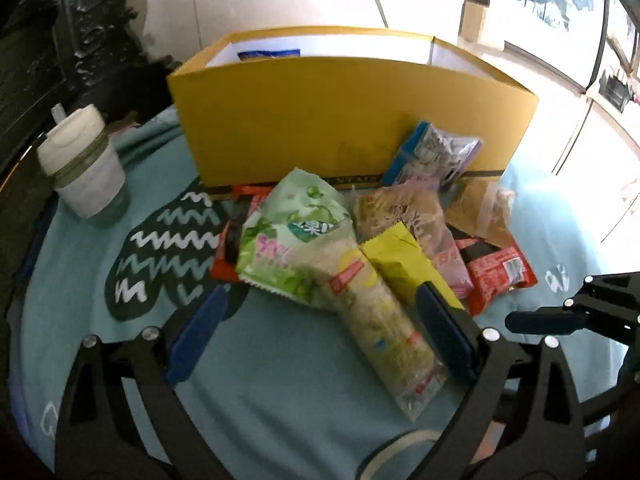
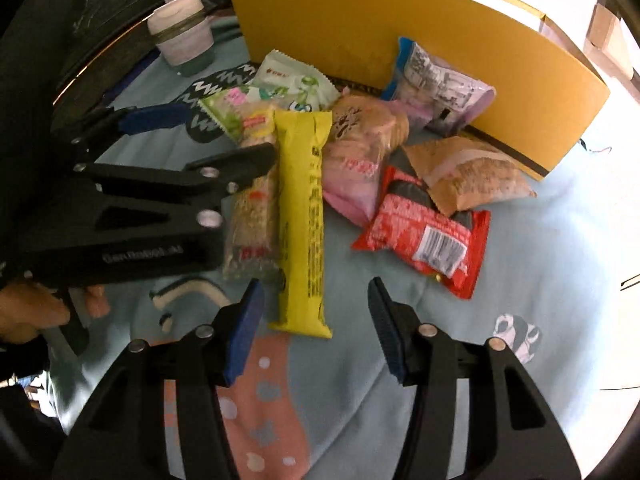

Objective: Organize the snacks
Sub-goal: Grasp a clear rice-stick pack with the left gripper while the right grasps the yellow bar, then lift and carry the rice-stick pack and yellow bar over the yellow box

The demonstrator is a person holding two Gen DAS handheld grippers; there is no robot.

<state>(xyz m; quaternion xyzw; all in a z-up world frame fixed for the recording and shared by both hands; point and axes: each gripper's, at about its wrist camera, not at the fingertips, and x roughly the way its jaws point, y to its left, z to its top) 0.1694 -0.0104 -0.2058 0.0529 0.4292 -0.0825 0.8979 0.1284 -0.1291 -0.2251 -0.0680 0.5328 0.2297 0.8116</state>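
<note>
Both grippers are hanging over the snack pile, and this looks like the approach to a double pick. The left gripper (image 1: pixel 320 336) is standing wide open at the bottom centre of its view, its blue pads straddling the clear rice-cracker pack (image 1: pixel 376 320) without pressing on it. The right gripper (image 2: pixel 316 332) is sitting partly open at the bottom centre of its own view, with the lower end of the yellow bar (image 2: pixel 304 224) lying just ahead of the gap; nothing is being held there either.

The next move, as I read it, is calling for each gripper to drop a little, close across its long packet, then lift it over the front wall of the yellow box (image 1: pixel 352 120), which is standing at the upper middle of the frame, right behind the pile. The two packets are lying side by side and touching, so one could drag the other.

Counting the loose snacks on the blue cloth (image 2: pixel 540 280): one clear cracker pack, one yellow bar, one green-and-white bag (image 1: pixel 296 236), one pink-bottomed bag (image 2: pixel 356 160), one brown bag (image 2: pixel 468 176), one blue-and-silver pack (image 2: pixel 436 84) leaning on the box, and at least one red packet (image 2: pixel 424 240). More red is peeking out under the green bag; I cannot tell if that is a second. One blue packet (image 1: pixel 268 55) is showing inside the box, and one lidded cup (image 1: pixel 84 164) is standing at the left.
</note>
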